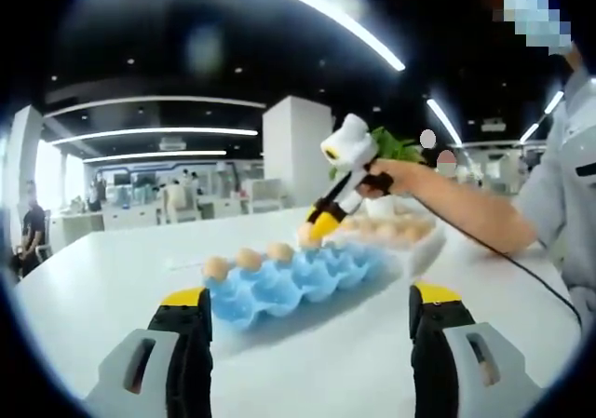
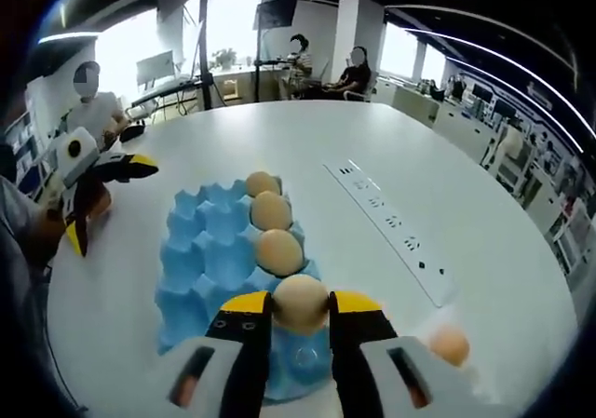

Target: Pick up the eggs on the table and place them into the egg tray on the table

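Note:
A blue egg tray (image 2: 200,260) lies on the white table, and three eggs (image 2: 271,210) sit in a row along one of its edges. My right gripper (image 2: 300,303) is shut on a fourth egg (image 2: 300,299), held over the near end of that row. From the left gripper view, the tray (image 1: 289,288) sits ahead with the three eggs (image 1: 248,258) on its far edge, and the right gripper (image 1: 318,224) reaches down to the tray's far corner. My left gripper (image 1: 310,297) is open and holds nothing, short of the tray. It also appears in the right gripper view as the left gripper (image 2: 104,199), beside the tray.
A clear container with several eggs (image 1: 396,232) stands behind the tray. One loose egg (image 2: 450,345) lies near my right gripper. A white power strip (image 2: 391,227) runs across the table. A person's arm (image 1: 466,209) reaches in. People sit at the far side (image 2: 354,69).

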The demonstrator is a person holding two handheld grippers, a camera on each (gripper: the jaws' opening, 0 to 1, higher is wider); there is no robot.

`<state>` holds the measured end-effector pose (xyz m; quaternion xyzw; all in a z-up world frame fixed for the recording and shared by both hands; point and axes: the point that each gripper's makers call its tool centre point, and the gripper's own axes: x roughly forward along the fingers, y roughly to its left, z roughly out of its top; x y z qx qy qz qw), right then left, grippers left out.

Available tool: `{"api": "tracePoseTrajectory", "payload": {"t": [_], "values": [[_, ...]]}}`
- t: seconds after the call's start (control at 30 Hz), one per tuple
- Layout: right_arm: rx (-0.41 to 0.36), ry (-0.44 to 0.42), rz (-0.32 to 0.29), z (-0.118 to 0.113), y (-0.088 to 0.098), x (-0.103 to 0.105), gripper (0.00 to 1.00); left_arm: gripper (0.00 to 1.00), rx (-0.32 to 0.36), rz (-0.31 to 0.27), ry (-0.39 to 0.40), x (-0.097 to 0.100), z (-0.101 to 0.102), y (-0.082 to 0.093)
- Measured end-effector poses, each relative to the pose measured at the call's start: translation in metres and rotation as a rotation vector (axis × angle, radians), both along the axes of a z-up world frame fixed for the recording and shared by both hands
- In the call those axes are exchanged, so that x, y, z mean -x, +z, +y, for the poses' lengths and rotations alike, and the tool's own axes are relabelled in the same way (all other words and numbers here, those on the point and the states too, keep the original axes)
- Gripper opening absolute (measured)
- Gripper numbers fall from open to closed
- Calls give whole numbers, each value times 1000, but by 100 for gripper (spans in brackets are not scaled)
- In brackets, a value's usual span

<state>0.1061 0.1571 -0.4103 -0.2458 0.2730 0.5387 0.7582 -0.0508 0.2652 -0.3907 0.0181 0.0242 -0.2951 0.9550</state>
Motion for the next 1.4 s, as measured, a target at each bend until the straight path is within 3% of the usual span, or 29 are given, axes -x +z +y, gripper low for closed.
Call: {"api": "tracePoseTrajectory", "payload": {"t": [0.77,1.4], "values": [[31,30,10,7,-18,1,26,88,-6,1,3,0,1,0],[62,34,12,-3,-23,7,28,88,-16,11,-2,0,-1,-4]]}}
